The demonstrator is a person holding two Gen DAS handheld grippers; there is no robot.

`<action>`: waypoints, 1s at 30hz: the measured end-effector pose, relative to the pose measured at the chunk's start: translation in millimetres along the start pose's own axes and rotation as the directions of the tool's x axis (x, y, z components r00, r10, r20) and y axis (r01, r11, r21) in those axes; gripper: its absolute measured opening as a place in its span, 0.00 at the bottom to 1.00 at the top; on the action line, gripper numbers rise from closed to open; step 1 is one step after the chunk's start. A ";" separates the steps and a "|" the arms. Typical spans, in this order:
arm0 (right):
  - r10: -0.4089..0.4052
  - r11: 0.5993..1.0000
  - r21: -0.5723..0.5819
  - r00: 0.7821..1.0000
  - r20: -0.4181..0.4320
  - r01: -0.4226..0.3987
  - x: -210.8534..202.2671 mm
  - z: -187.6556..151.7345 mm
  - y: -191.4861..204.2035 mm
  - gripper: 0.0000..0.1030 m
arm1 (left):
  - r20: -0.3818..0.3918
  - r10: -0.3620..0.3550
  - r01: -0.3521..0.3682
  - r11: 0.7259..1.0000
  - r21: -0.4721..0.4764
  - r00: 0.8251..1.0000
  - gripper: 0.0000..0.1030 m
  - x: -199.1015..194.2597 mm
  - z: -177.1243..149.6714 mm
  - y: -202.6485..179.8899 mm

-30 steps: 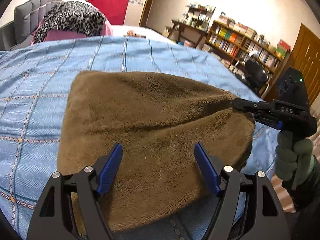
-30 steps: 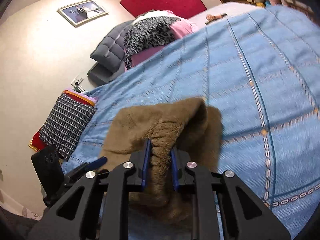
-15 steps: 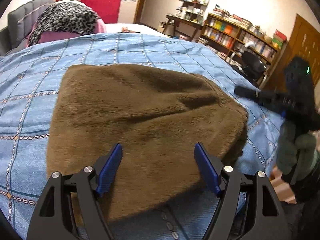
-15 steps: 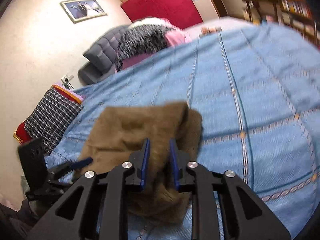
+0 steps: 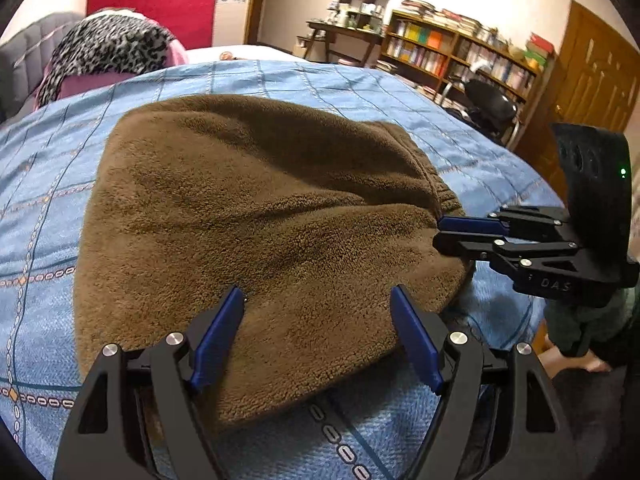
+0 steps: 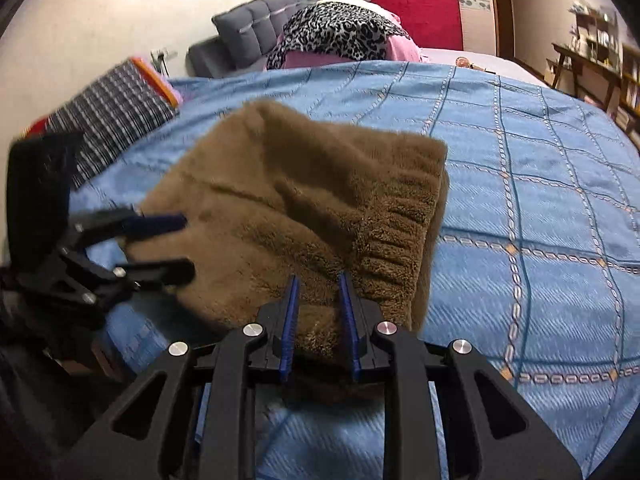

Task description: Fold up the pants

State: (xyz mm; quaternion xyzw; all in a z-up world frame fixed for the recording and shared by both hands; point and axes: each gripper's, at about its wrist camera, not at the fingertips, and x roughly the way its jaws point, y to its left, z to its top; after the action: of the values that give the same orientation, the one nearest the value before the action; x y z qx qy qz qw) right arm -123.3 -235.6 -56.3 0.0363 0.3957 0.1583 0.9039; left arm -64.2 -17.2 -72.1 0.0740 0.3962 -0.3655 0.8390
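The brown fleece pants (image 5: 260, 232) lie folded in a thick stack on the blue bedspread (image 5: 40, 248). My left gripper (image 5: 318, 300) is open, its blue fingers spread over the near edge of the stack, holding nothing. My right gripper (image 6: 318, 278) is shut on the pants (image 6: 304, 208) at the ribbed waistband edge; the cloth fills the gap between its fingers. In the left wrist view it (image 5: 438, 232) grips the stack's right corner. In the right wrist view the left gripper (image 6: 188, 244) is open at the stack's left side.
A leopard-print and pink pile (image 5: 108, 56) and grey headboard (image 6: 256, 28) stand at the far end of the bed. A plaid cushion (image 6: 116, 116) lies by the bed's left edge. Bookshelves (image 5: 460, 60), a black chair (image 5: 488, 108) and a wooden door (image 5: 592, 76) are to the right.
The right gripper has swung round with the pants' edge and laid it flatter on the stack. The left gripper stays open and has shifted slightly over the near edge.
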 end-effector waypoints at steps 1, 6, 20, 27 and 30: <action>0.000 1.000 0.006 1.000 0.008 0.000 1.9 -1.9 -1.0 0.20 | 0.006 0.006 -0.007 1.000 0.019 1.000 0.74 1.8 -1.6 -2.1; 0.033 0.996 0.082 0.999 0.032 -0.036 5.2 3.2 -11.3 0.20 | 0.018 0.025 -0.025 0.999 0.030 1.000 0.74 4.8 -5.3 -3.0; -0.049 0.982 0.187 0.987 0.152 0.020 13.6 85.6 -24.5 0.52 | 0.016 0.014 -0.014 1.000 -0.019 1.000 0.77 -5.1 2.3 -6.4; -0.088 0.975 0.207 0.995 0.044 0.077 57.8 73.2 -49.8 0.52 | 0.019 0.003 -0.003 1.000 -0.011 1.000 0.78 1.2 -2.6 -5.5; -0.090 0.978 0.193 0.995 0.040 0.081 67.9 59.7 -53.9 0.51 | 0.017 0.002 -0.003 1.000 0.005 1.000 0.79 5.9 -4.3 -7.1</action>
State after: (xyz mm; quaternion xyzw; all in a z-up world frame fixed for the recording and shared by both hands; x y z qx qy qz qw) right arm -22.8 -261.7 -73.5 0.1098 0.3883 0.0797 0.9115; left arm -69.1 -23.8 -78.0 0.0736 0.3882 -0.3661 0.8425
